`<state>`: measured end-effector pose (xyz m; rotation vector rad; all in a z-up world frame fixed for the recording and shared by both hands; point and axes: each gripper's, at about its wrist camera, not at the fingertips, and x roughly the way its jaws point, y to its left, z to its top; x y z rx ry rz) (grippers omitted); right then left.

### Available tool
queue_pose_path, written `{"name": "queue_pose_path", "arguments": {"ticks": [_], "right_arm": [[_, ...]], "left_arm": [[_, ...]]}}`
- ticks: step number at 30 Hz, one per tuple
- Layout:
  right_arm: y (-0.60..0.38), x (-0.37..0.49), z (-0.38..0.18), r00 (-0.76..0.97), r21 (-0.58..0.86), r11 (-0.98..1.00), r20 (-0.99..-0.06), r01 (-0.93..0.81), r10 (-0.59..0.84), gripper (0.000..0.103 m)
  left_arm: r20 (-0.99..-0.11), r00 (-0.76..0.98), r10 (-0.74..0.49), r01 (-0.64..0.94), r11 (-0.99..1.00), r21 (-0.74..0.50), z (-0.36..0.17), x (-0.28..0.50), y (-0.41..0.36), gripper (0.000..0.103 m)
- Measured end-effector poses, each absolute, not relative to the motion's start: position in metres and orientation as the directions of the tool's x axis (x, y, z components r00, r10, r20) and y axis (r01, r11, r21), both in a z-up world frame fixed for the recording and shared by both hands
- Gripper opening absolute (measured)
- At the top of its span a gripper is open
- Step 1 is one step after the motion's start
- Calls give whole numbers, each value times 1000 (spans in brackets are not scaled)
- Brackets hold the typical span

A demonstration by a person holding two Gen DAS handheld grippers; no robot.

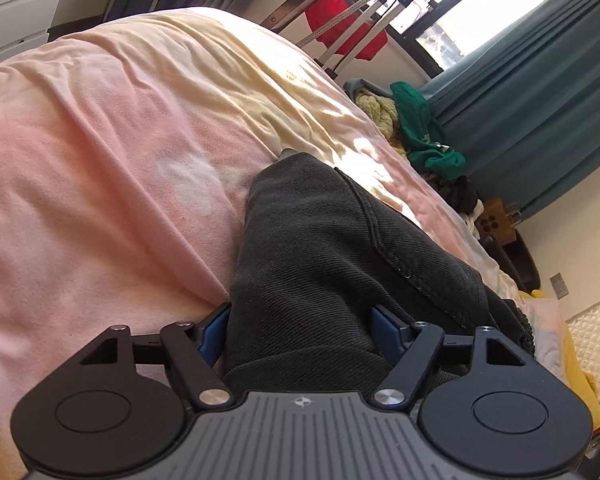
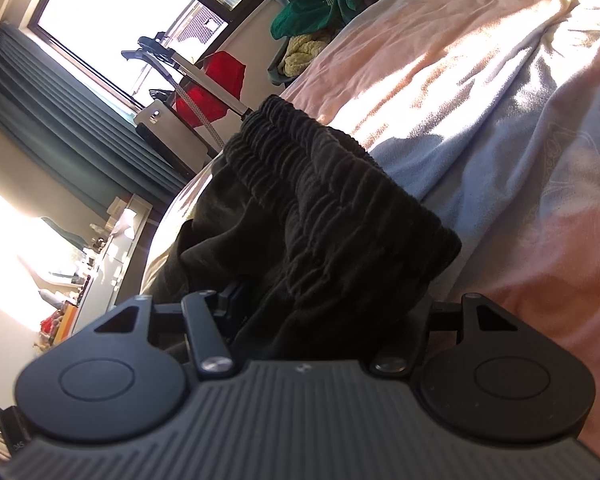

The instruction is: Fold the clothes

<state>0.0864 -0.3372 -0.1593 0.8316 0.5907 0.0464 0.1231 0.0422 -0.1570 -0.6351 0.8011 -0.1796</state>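
A pair of dark grey trousers (image 1: 320, 248) lies on the pink bedspread (image 1: 100, 160). In the left wrist view a thick fold with a stitched seam fills the space between the blue finger pads (image 1: 212, 332) of my left gripper (image 1: 300, 328), which is shut on it. In the right wrist view the gathered elastic waistband (image 2: 300, 184) of the trousers (image 2: 324, 248) runs away from my right gripper (image 2: 324, 304), whose fingers are buried in the cloth and shut on it. The trousers hang lifted over the bedspread (image 2: 480, 80).
A pile of clothes with a green garment (image 1: 424, 128) and a yellow knit lies at the bed's far edge; it also shows in the right wrist view (image 2: 320, 4). A garment steamer (image 2: 172, 80) with a red garment (image 1: 340, 24) stands by the window. Teal curtains (image 1: 540, 92) hang beside it.
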Motion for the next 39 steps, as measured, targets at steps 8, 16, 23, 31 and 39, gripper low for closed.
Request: {"name": "queue_pose_path", "arguments": {"ticks": [8,16,23,31,39], "right_arm": [[-330,79,-149,859,686,709,-452,163,240,55],[-328,69,-121,886,699,704,-399,127,236,46],[-328,62,-95,896,694,715,-367,84,251,42],[-348,35,-71,918,726,684,-316,71,239,42],[-397,13,-26,939,683,727,-290,66,187,42]], "left_arm": [[-592,731,-340,-52,836,-546,-144,110,33,54],[-552,761,-341,-35,828,-560,-126,100,39,47],[-517,784,-344,-23,816,-578,-104,90,43,46],[-438,805,-401,67,794,-605,-70,58,31,43],[-415,778,-472,148,779,-609,-36,58,-24,43]]}}
